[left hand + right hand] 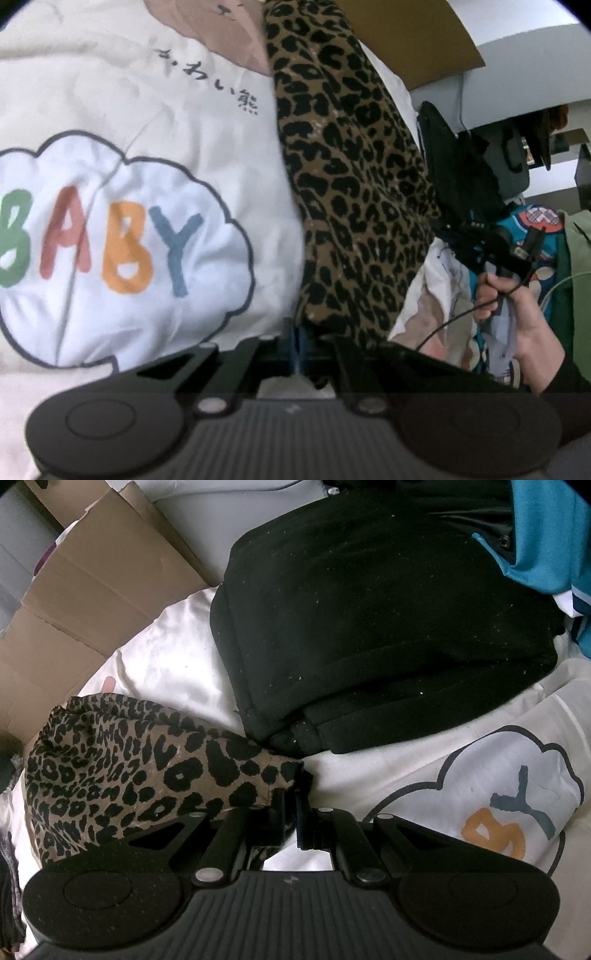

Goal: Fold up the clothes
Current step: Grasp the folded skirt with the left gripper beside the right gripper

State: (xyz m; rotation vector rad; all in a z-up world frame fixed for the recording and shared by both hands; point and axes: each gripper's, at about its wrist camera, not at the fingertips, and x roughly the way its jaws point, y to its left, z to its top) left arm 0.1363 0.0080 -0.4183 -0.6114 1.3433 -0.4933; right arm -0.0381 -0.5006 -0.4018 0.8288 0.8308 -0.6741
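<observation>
With both claws, left (300,343) and right (291,805), clenched on leopard garment (351,177) ends: folding barely begun; black garment (384,627) already folded.

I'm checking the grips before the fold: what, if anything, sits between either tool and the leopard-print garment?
Nothing visible does. The left tool and the right tool are each shut directly on the leopard-print garment. The black garment lies beside it, not between.

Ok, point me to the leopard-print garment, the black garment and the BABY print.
leopard-print garment (122,760), right wrist view, its spotted middle.
black garment (376,627), right wrist view, its centre.
BABY print (110,243), left wrist view, its letters.
</observation>
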